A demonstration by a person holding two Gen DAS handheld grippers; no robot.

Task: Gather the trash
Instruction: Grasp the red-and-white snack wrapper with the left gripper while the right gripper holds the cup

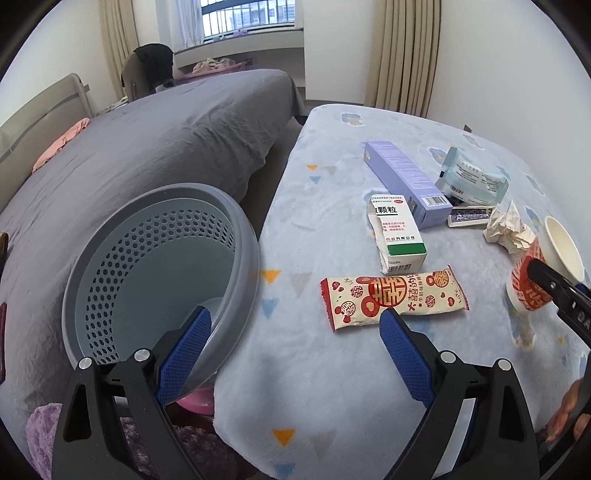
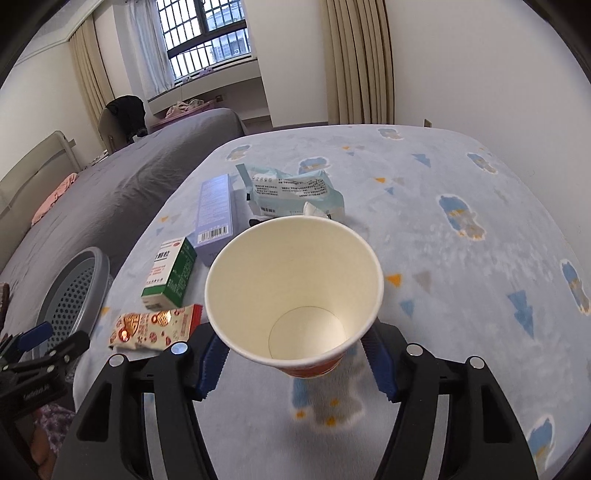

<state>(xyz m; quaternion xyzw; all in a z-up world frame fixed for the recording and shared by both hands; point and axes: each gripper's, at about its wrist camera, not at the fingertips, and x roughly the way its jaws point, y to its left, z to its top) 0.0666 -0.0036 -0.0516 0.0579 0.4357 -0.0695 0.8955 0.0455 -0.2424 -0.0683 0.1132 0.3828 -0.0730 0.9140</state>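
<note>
Right wrist view: bedroom, barred window (image 2: 205, 35) at back, beige curtains (image 2: 356, 62) to its right, grey bed (image 2: 110, 192) at left. Work surface: table under a pale blue fleece cover (image 2: 461, 258) printed with triangles and cartoon figures. Right half of cover bare up to its rounded far edge near the white wall; left edge drops beside a grey perforated basket (image 2: 70, 295) standing between table and bed.

Paper cup (image 2: 295, 291): white inside, red print outside, mouth open toward camera, tilted, lifted slightly off the cover. Right gripper (image 2: 295, 363) pinching cup near its base, blue pads against both sides.

Left wrist view: left gripper (image 1: 295, 350) spread wide, holding nothing, one finger over basket rim (image 1: 255, 251), other over cover. Just ahead: red-and-cream snack wrapper (image 1: 395, 301) lying flat. Behind it: torn green-and-white medicine box (image 1: 397, 232), long lavender box (image 1: 406, 181), teal wipes packet (image 1: 472, 181), crumpled paper (image 1: 508, 229), all close together.
</note>
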